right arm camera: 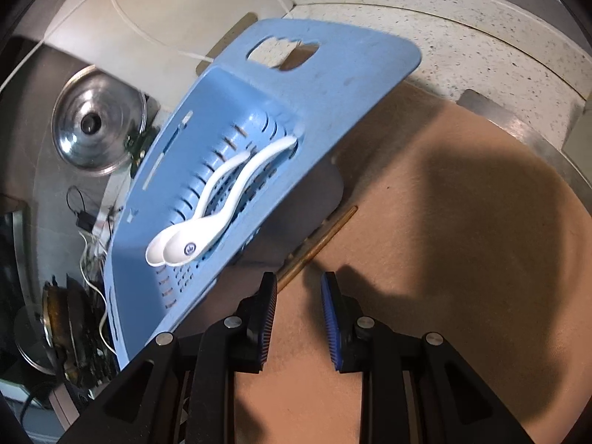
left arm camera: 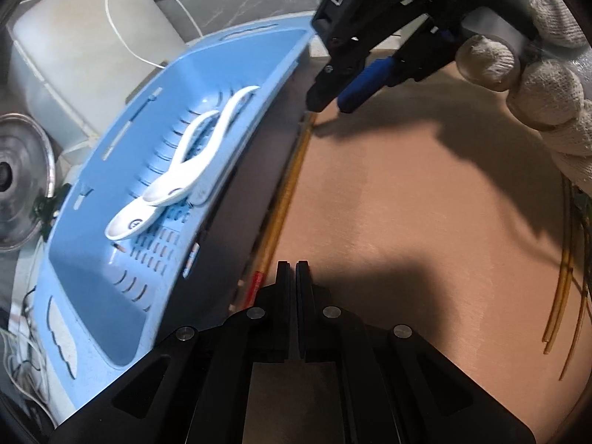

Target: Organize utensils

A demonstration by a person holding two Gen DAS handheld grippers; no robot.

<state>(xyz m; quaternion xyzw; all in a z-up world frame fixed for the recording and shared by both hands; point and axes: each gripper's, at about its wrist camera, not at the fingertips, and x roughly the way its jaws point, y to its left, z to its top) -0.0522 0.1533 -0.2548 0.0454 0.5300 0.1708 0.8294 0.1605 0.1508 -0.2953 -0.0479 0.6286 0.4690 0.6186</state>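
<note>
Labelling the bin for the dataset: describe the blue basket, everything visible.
The blue basket looks like matte plastic: a shallow rectangular tray with a wide flat rim, a cut-out handle at one end and slotted drain holes in floor and walls. It sits at the tan mat's edge. Two white spoons lie inside, bowls together.

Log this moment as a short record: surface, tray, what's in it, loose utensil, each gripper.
surface: brown tabletop
tray: blue slotted tray, at the table's left edge
in tray: two white spoons, lying side by side, bowls overlapping
loose utensil: chopstick on the table beside the tray
left gripper: shut, empty
right gripper: jaws apart, nothing between the pads, tips close to the chopstick
hand: white knit glove on the right gripper's handle
</note>
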